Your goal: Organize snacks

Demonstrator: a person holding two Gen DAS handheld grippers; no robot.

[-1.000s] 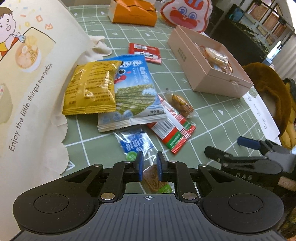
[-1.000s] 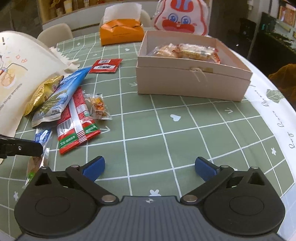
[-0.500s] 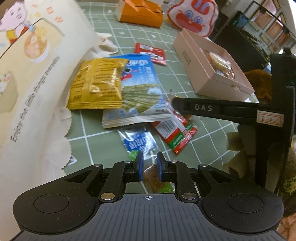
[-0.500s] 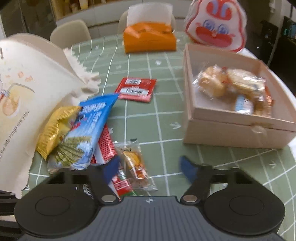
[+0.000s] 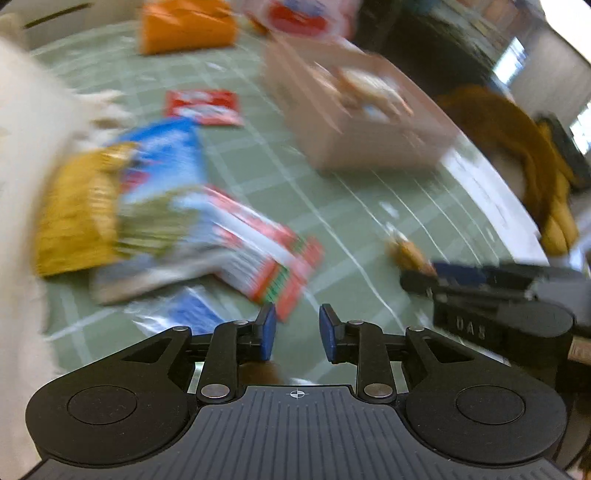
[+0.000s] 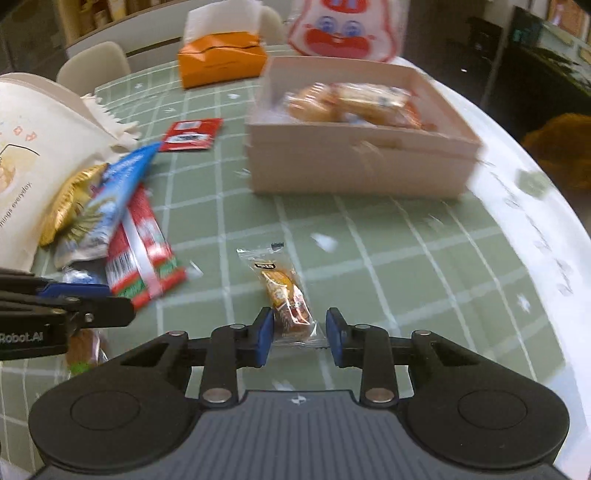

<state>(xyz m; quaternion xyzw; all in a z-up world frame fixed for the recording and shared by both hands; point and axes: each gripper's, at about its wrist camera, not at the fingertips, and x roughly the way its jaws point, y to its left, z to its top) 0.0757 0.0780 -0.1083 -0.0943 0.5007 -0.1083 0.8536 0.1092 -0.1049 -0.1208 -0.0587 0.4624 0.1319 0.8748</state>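
My right gripper (image 6: 299,338) is partly closed around the near end of a small clear-wrapped orange snack (image 6: 282,290); gaps show at both pads. The snack also shows in the left wrist view (image 5: 406,254), beside the right gripper (image 5: 421,280). My left gripper (image 5: 296,330) is open and empty over the green cloth; a brown snack (image 5: 262,371) lies under it. A pile of snack bags lies at left: yellow (image 6: 68,201), blue (image 6: 110,195), red-green (image 6: 144,247). The pink box (image 6: 354,162) holds several wrapped snacks.
A cream tote bag (image 6: 33,155) lies at far left. A red packet (image 6: 190,134), an orange tissue box (image 6: 221,62) and a rabbit-face bag (image 6: 343,31) sit at the back. The round table's white edge (image 6: 546,236) curves at right.
My left gripper has opened and let go of the brown snack. My right gripper has closed in around the small orange snack, which now lies further right on the cloth.
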